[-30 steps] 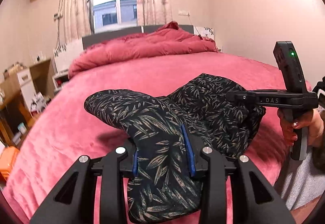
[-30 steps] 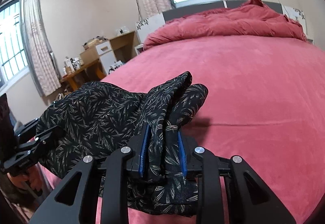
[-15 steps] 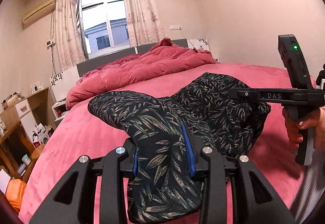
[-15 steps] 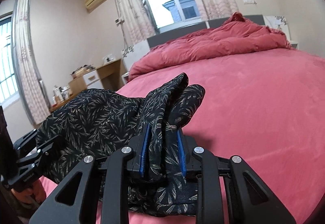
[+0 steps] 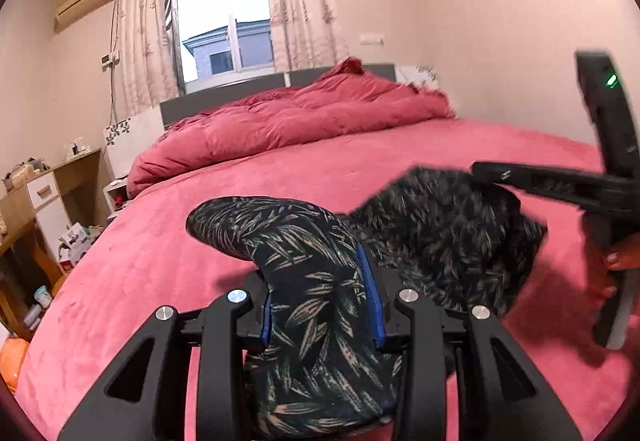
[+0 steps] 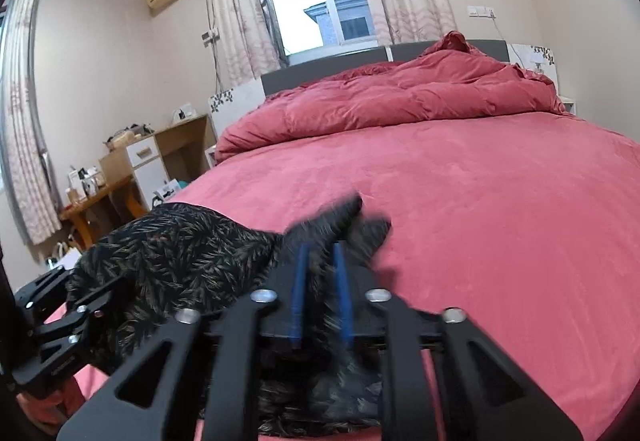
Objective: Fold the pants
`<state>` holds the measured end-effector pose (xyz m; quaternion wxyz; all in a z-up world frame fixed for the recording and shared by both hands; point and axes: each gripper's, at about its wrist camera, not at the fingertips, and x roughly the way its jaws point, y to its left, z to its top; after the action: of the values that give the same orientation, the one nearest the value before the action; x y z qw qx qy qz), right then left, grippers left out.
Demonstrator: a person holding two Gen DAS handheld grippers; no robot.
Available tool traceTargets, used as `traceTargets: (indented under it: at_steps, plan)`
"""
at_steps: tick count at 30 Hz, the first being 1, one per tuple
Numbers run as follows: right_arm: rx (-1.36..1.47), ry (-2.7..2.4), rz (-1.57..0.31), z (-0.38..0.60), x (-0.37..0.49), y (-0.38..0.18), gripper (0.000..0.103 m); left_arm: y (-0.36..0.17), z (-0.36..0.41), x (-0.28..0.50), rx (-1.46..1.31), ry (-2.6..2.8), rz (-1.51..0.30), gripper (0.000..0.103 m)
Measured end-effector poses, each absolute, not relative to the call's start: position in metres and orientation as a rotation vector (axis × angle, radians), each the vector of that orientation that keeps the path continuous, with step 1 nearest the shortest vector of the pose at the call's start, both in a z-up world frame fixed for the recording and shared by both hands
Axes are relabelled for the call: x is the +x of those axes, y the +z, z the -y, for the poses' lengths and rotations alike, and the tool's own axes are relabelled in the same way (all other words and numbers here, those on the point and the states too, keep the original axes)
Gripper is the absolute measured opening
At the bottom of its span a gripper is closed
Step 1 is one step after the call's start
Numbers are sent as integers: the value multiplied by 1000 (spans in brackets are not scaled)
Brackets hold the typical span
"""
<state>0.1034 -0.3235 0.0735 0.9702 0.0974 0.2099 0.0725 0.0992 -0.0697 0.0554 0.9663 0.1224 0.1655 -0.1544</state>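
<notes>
The pants [image 5: 316, 281] are dark with a pale leaf print. My left gripper [image 5: 322, 305] is shut on one bunched end of them, and fabric curls over its blue pads. The rest of the pants hang across to my right gripper, seen from the side in the left wrist view [image 5: 560, 185]. In the right wrist view my right gripper [image 6: 322, 281] is shut on another bunched part of the pants [image 6: 180, 253], blurred by motion. The left gripper shows at the lower left of that view [image 6: 60, 325]. The pants are held just above the pink bed [image 6: 500, 209].
A red duvet [image 5: 304, 117] is heaped at the head of the bed under the window [image 5: 224, 29]. A wooden desk and drawers [image 6: 132, 161] with clutter stand left of the bed. An orange object [image 5: 12, 361] lies on the floor at the far left.
Both grippers have lifted and tilted up with the pants still held; more wall and window show. The right gripper is moving fast and its part of the pants blurs.
</notes>
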Motion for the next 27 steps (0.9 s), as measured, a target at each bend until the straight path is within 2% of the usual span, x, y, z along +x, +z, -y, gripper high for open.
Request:
traceTargets:
  at_steps: [6, 7, 8, 9, 10, 12, 14, 15, 16, 18, 19, 20, 21, 22, 23, 27]
  plan:
    - [184, 109, -659, 322, 134, 32, 9, 29, 43, 123, 135, -277, -452, 39]
    - [190, 108, -657, 325, 133, 31, 15, 24, 35, 122, 107, -281, -482, 40]
    - [201, 110, -650, 329, 132, 33, 38, 20, 31, 122, 85, -287, -505, 41]
    - [236, 106, -634, 335, 128, 37, 55, 19, 28, 125, 70, -294, -525, 42]
    - [278, 99, -615, 341, 123, 40, 76, 17, 23, 124, 43, -303, -550, 44]
    - [374, 108, -579, 356, 116, 45, 76, 13, 18, 131, 2, -322, -592, 48]
    - [433, 86, -597, 367, 116, 43, 76, 7, 8, 136, -53, -328, -637, 57]
    - [467, 80, -616, 373, 116, 38, 76, 4, 3, 139, -79, -320, -663, 68]
    - [503, 81, -655, 378, 120, 31, 76, 1, -2, 143, -113, -321, -689, 71]
    - [552, 91, -753, 380, 130, 16, 68, -4, -11, 151, -186, -353, -724, 70]
    - [578, 113, -808, 379, 134, 6, 60, -6, -13, 154, -208, -365, -740, 66]
    - [592, 122, -831, 377, 134, 2, 57, -9, -13, 155, -209, -372, -746, 64]
    - [605, 119, -823, 375, 131, 0, 54, -9, -11, 156, -203, -382, -748, 58]
    - [616, 127, -815, 375, 129, 0, 45, -7, -8, 155, -175, -390, -744, 54]
    - [623, 127, -813, 375, 126, 1, 40, -5, -4, 155, -148, -388, -739, 53]
    - [652, 90, -803, 368, 114, -5, 39, -2, 6, 160, -31, -364, -713, 54]
